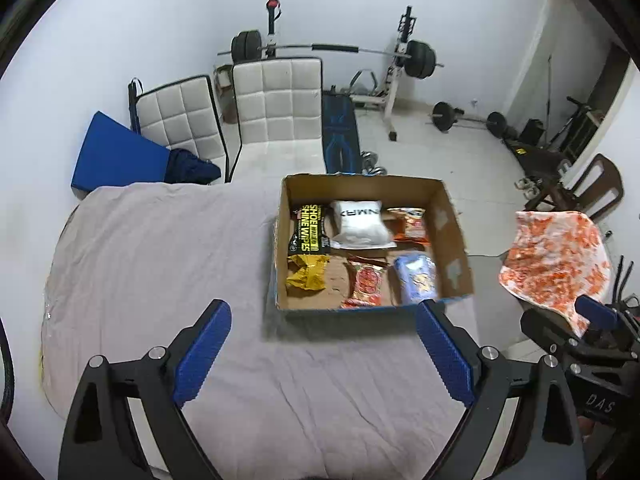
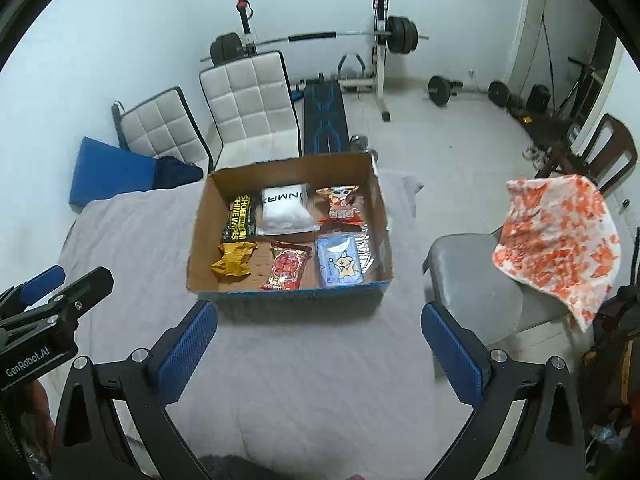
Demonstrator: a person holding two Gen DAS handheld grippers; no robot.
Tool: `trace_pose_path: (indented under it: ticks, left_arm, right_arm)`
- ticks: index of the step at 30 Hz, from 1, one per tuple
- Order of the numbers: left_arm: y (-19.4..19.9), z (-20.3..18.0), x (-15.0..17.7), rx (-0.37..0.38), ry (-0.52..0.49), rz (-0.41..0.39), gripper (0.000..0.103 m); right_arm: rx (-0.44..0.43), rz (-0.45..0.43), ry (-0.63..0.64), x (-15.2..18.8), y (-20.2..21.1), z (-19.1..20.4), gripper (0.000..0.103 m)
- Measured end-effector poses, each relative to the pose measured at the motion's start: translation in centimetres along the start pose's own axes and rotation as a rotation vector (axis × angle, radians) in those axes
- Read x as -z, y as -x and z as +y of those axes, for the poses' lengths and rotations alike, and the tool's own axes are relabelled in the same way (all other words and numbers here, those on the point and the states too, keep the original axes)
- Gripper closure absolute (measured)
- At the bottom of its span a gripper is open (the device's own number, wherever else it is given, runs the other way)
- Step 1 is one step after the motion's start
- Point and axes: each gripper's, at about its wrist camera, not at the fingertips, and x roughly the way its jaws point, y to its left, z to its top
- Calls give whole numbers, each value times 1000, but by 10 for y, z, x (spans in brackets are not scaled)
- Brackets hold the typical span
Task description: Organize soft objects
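Note:
A cardboard box (image 1: 452, 232) (image 2: 200, 236) sits on a table covered with a grey cloth (image 1: 160, 248) (image 2: 132, 232). In it lie several soft packets: a black and yellow wipes pack (image 1: 310, 230) (image 2: 239, 220), a white pouch (image 1: 362, 226) (image 2: 285, 210), an orange snack bag (image 1: 409, 224) (image 2: 342, 204), a crumpled yellow packet (image 1: 306, 276) (image 2: 234, 262), a red packet (image 1: 366, 282) (image 2: 288, 266) and a blue packet (image 1: 416, 278) (image 2: 340, 266). My left gripper (image 1: 324, 348) is open and empty, just in front of the box. My right gripper (image 2: 320, 344) is open and empty, also in front of the box.
An orange and white patterned cloth (image 1: 560, 256) (image 2: 560, 236) hangs over a grey chair (image 2: 472, 276) to the right of the table. Two white padded chairs (image 1: 280, 112) (image 2: 248, 108), a blue mat (image 1: 116, 156) and a barbell rack (image 1: 400, 64) stand beyond the table.

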Motion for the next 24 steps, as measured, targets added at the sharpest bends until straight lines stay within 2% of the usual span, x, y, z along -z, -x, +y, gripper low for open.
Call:
trace_pose_path:
  ticks: [5,11,17,24]
  left_arm:
    - [44,-3,22,3,-13,-31,9]
    - [81,-6,38,6,-27,-59,9]
    - [112,-7,45,0,-23,-122,9]
    - [131,-4,48,-7,-18,-166,9]
  right_arm:
    - [-2,-53,-2,19,60,-2,0]
    - [-8,-106,4,39,114,0,0]
    - [-3,-146,12,48,142,5,0]
    - [3,-172,17,50,156,10,0]
